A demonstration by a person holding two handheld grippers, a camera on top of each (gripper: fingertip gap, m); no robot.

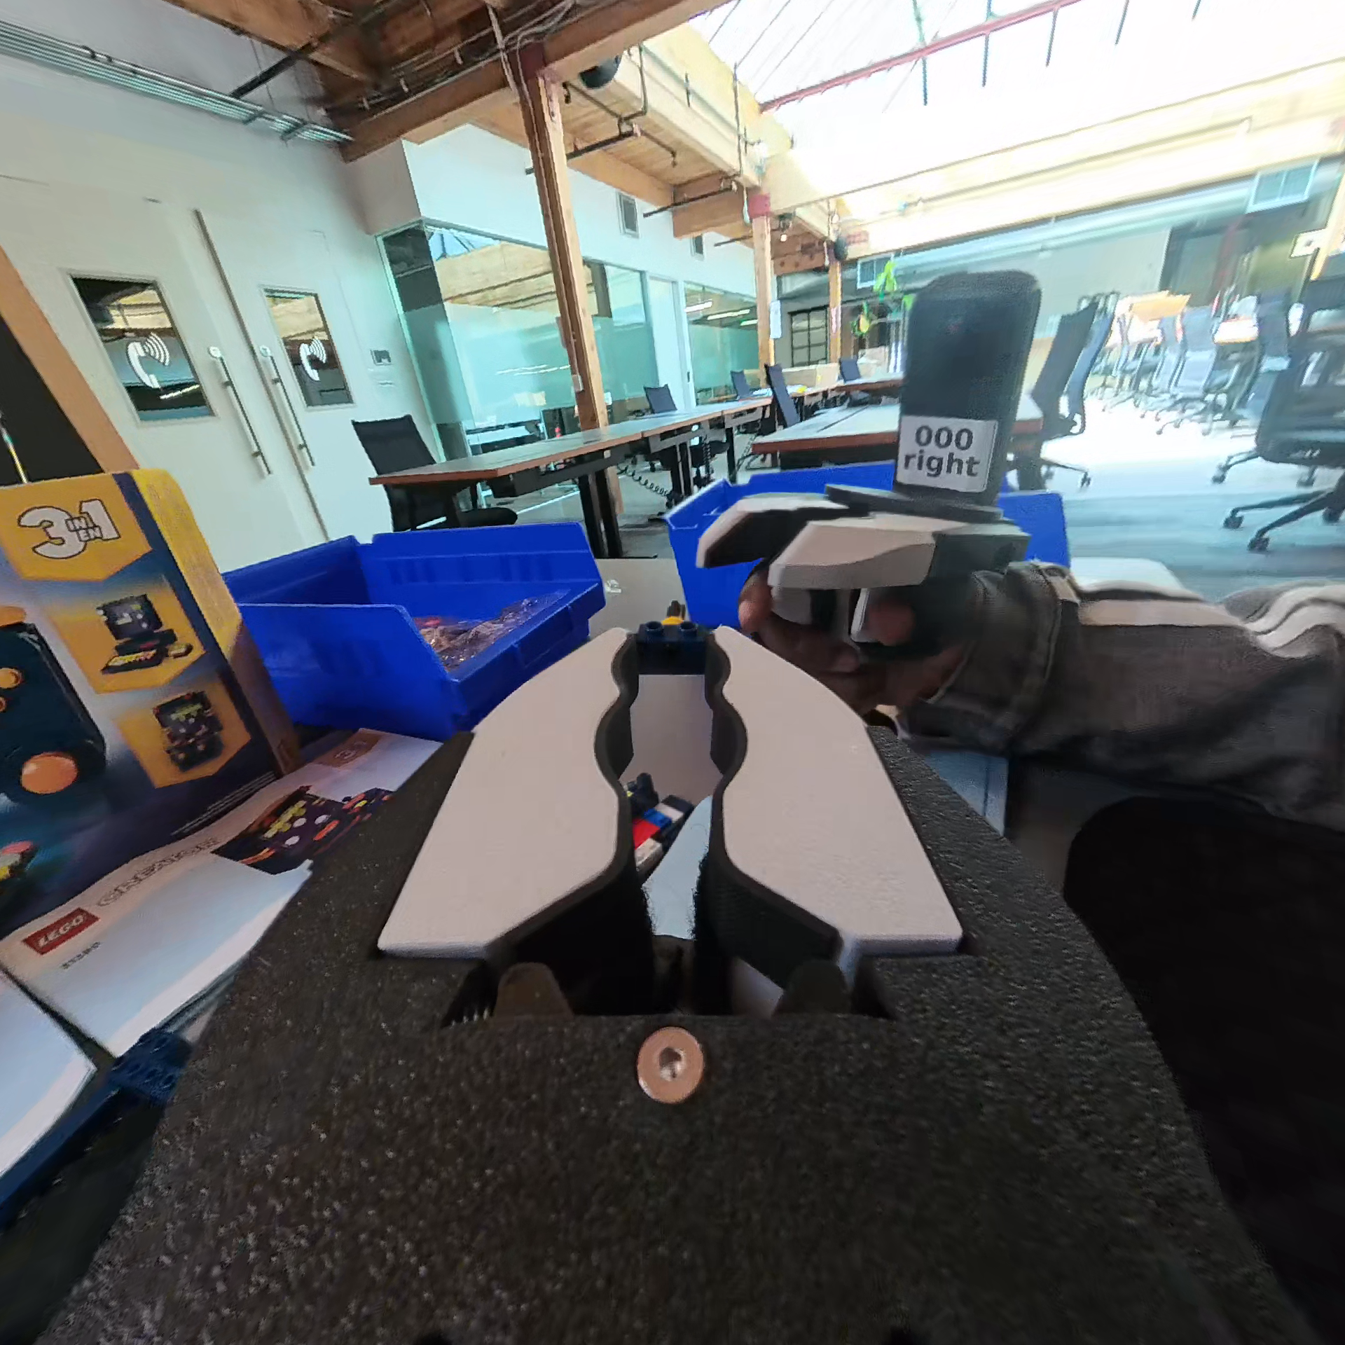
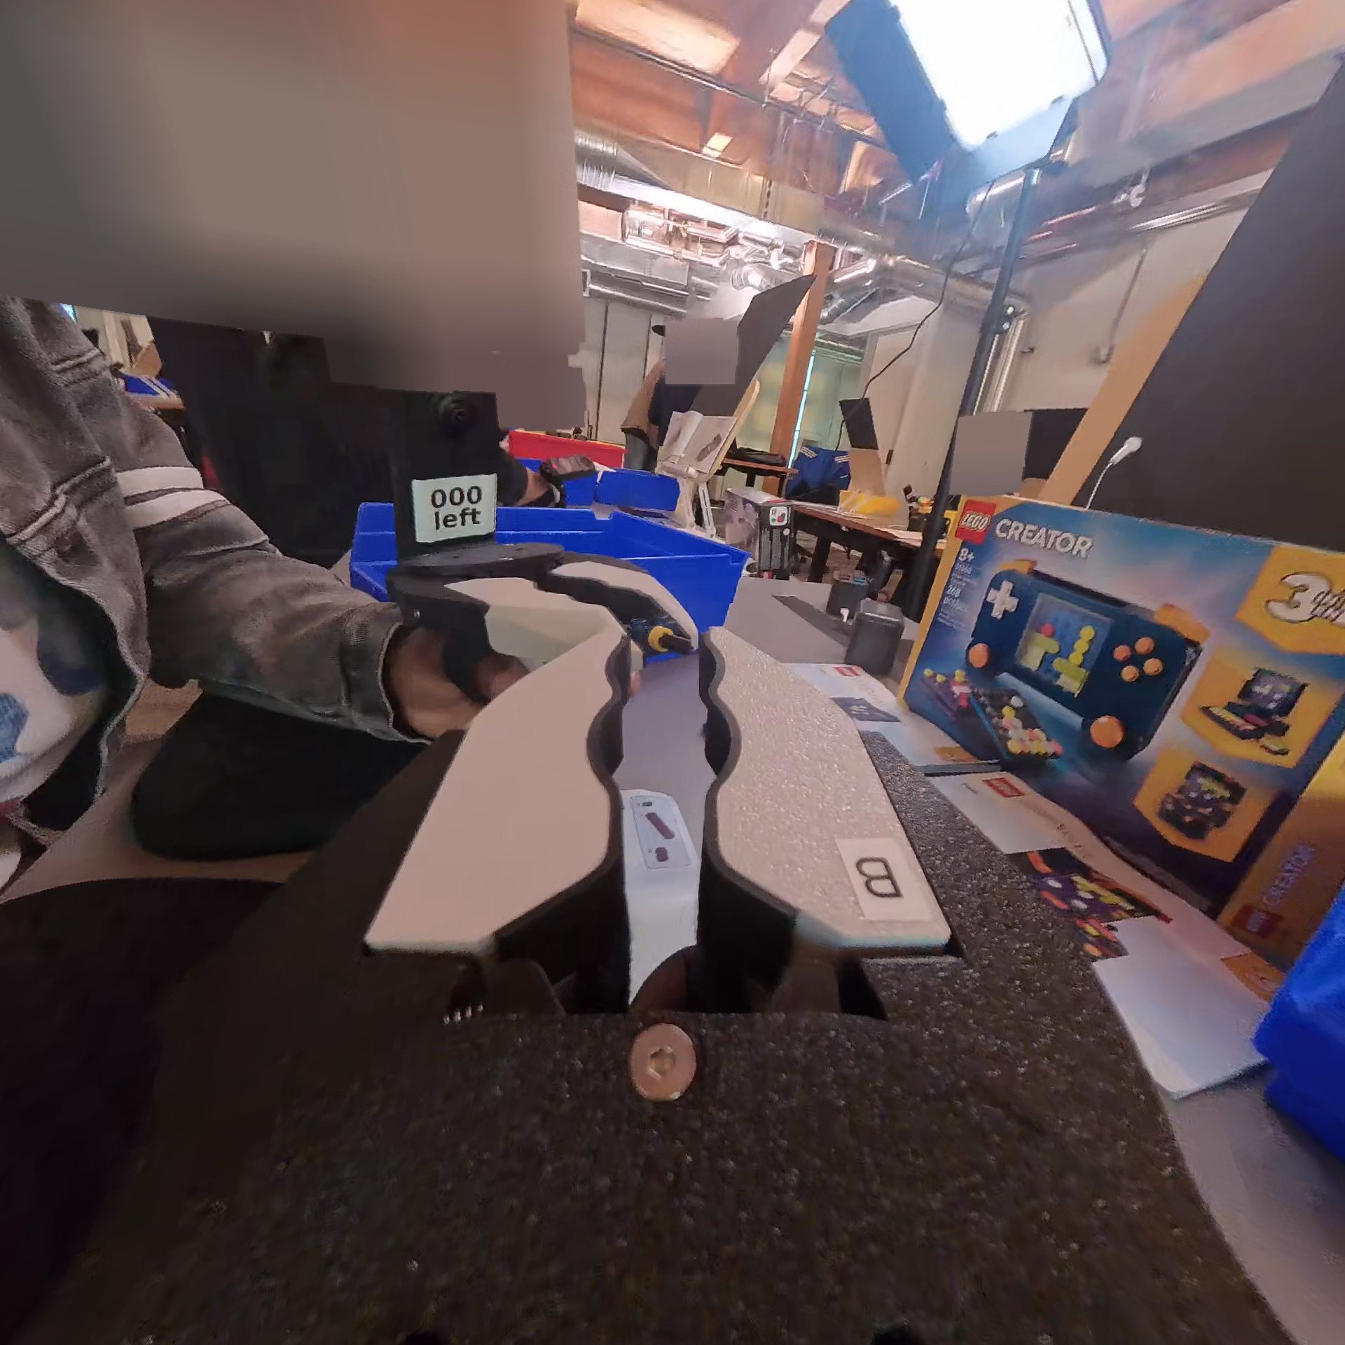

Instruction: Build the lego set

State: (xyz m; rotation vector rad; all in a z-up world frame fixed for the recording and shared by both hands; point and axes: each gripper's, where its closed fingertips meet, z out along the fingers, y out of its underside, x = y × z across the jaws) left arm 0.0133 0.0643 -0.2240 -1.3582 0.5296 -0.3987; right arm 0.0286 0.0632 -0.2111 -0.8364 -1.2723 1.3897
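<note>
My left gripper (image 1: 671, 640) is shut on a small dark blue brick (image 1: 671, 648), pinched at the fingertips, with a yellow round piece and a black stick on its far side. In the right wrist view the left gripper (image 2: 655, 619) comes in from the left holding that brick (image 2: 644, 627); its yellow piece (image 2: 659, 638) and black stick point at my right gripper (image 2: 666, 648). My right gripper is open, with nothing between its pads, and its tips are just short of the stick. The right gripper (image 1: 739, 564) also shows at the upper right of the left wrist view, held in a person's hand.
Two blue bins (image 1: 407, 619) (image 1: 1033, 524) stand on the grey table (image 1: 633, 582). A toy box (image 2: 1128, 655) and an instruction booklet (image 1: 182, 873) lie beside it. Loose coloured bricks (image 1: 655, 808) sit under my left fingers. A small grey block (image 2: 873, 640) stands farther back. Left and right tips are no more than a few centimetres apart.
</note>
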